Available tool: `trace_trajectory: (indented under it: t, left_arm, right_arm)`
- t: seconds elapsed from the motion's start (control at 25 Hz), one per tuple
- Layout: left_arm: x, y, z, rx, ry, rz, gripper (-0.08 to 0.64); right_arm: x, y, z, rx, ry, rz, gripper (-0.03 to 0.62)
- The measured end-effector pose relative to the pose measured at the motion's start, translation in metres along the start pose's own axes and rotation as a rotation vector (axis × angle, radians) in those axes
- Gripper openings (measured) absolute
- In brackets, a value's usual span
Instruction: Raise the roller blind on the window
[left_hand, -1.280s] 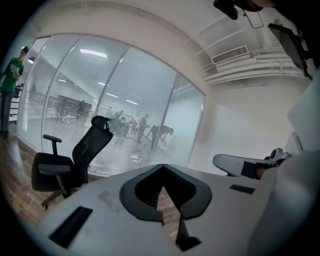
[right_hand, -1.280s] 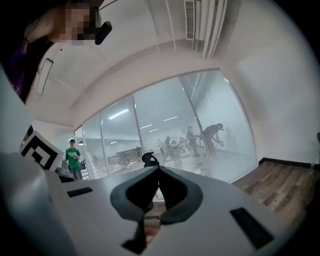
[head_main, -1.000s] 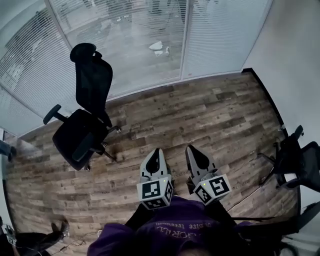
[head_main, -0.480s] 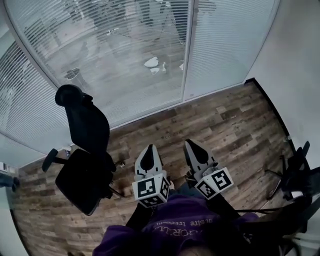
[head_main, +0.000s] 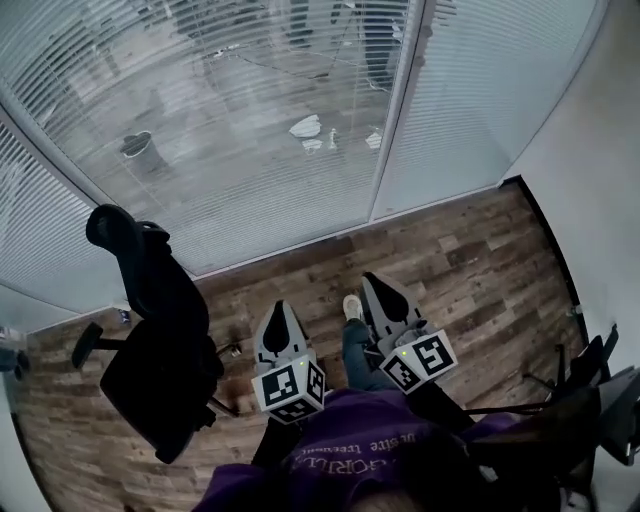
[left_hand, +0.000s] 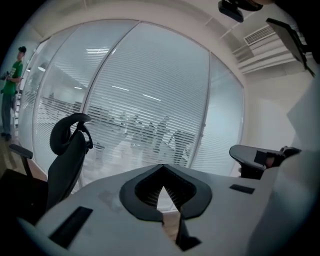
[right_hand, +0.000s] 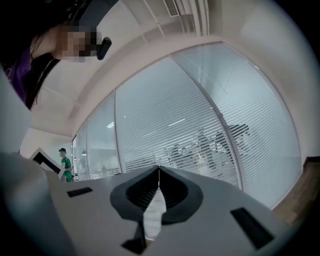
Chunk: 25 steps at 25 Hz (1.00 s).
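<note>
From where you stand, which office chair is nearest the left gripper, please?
The black headrest chair beside the left gripper; the other chair stands far right.

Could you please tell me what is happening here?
A person faces the window with a left hand-held gripper and a right hand-held gripper, both shut and empty, pointed toward the blind. The blind hangs down to the floor, not yet raised, and neither gripper touches it. A chair stands to the left.

You face a glass wall hung with horizontal blinds; wood-plank floor underfoot, a black office chair near its left edge, a white wall along its right.
</note>
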<state>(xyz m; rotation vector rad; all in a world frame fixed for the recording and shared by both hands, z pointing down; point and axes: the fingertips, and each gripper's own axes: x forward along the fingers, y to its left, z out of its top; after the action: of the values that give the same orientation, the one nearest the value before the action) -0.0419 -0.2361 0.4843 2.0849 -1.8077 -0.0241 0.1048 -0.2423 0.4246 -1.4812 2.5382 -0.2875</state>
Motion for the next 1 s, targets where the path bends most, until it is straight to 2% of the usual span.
trace_trajectory:
  t: [0.12,0.24,0.36,0.44,0.56,0.76,0.88,1.0]
  left_arm:
    - [0.064,0.0,0.016,-0.038,0.002,0.026,0.0]
    - [0.135,-0.025,0.045,-0.02,-0.008,0.013,0.0]
    - [0.2,-0.048,0.071,0.007,-0.027,0.011,0.0]
    - [0.229,-0.049,0.08,0.02,-0.036,0.027,0.0]
    - [0.255,-0.034,0.083,0.007,-0.028,0.071,0.0]
    - [0.279,-0.005,0.091,-0.021,-0.018,0.149,0.0]
    - [0.295,-0.004,0.111,-0.014,-0.03,0.129,0.0]
    - [0.307,0.002,0.123,0.005,-0.061,0.102,0.0]
  right_arm:
    - [0.058,-0.044,0.012,-0.013,0.004,0.019,-0.002]
    - [0.116,-0.11,0.043,-0.06,0.003,0.012,-0.002]
    - [0.163,-0.195,0.087,-0.132,-0.02,-0.054,-0.001]
    - [0.185,-0.248,0.117,-0.217,-0.058,-0.122,0.0]
    - [0.214,-0.306,0.156,-0.337,-0.097,-0.19,0.0]
    - [0.251,-0.371,0.198,-0.46,-0.099,-0.322,0.001]
    - [0.27,-0.395,0.225,-0.586,-0.064,-0.387,0.002]
    - [0.286,-0.418,0.232,-0.75,0.043,-0.459,0.06]
